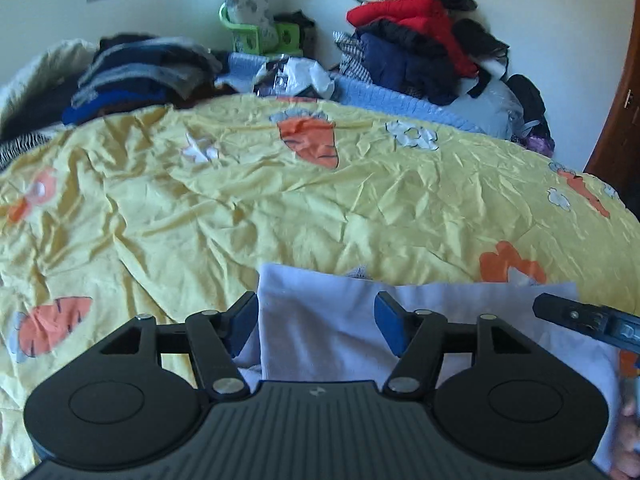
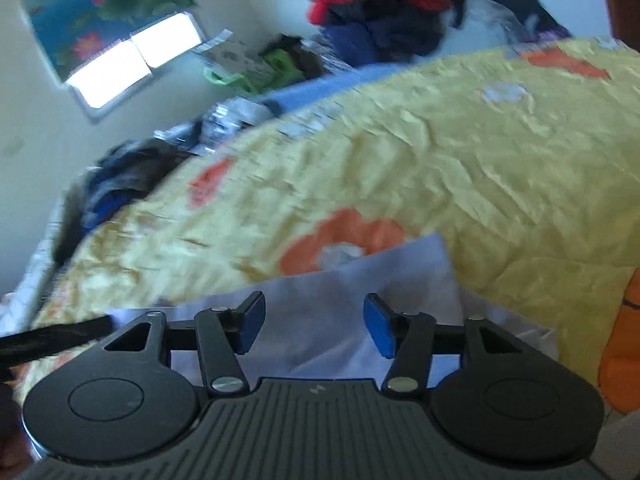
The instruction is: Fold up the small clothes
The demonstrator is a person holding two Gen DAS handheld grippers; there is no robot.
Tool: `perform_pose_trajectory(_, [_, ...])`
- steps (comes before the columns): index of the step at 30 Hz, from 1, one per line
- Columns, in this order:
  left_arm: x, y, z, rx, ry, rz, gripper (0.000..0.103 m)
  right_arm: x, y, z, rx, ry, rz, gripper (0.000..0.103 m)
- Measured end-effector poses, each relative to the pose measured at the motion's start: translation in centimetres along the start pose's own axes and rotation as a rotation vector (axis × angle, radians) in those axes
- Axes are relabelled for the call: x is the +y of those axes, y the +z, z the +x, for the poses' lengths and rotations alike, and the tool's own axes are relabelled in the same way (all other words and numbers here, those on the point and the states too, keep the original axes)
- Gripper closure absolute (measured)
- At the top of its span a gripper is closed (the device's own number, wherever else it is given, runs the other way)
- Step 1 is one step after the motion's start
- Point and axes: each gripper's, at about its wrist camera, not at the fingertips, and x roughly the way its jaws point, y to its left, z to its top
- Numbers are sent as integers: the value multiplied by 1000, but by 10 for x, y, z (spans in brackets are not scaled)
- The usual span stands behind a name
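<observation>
A small pale lilac garment (image 1: 320, 320) lies flat on the yellow bedspread (image 1: 240, 200) at the near edge of the bed. My left gripper (image 1: 316, 320) is open, its blue pads spread over the garment's left part, holding nothing. My right gripper (image 2: 314, 324) is open over the garment's right part (image 2: 360, 276), also holding nothing. The tip of the right gripper shows at the right of the left wrist view (image 1: 576, 316). The left gripper shows as a dark blurred bar in the right wrist view (image 2: 56, 338).
Yellow bedspread with orange carrot and flower prints. A stack of folded dark clothes (image 1: 136, 76) lies at the far left, a pile of red, navy and black clothes (image 1: 420, 40) at the far right. A green basket (image 1: 260, 36) stands by the wall. A brown door (image 1: 620, 100) is right.
</observation>
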Motion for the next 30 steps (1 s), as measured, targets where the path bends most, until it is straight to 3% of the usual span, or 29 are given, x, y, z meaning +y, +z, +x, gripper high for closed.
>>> perform_pose_trajectory(3, [-2, -11, -7, -8, 32, 9, 39, 19, -10, -13, 11, 48, -129, 30])
perform_pose_trajectory(8, [-1, -31, -23, -16, 15, -15, 28, 37, -27, -19, 67, -125, -252, 28])
perform_pose_trajectory(12, [-8, -48, -38, -36, 39, 44, 26, 45, -45, -52, 36, -115, -265, 1])
perform_pose_trajectory(17, [-10, -64, -52, -27, -1, 54, 23, 55, -67, -81, 21, -152, -327, 1])
perform_pose_trajectory(23, [-13, -73, -57, -11, 9, 76, 23, 48, -77, -63, 105, -198, -344, 3])
perform_pose_trajectory(30, [-10, -76, -66, -25, 9, 72, 23, 72, -91, -86, 61, -191, -396, 1])
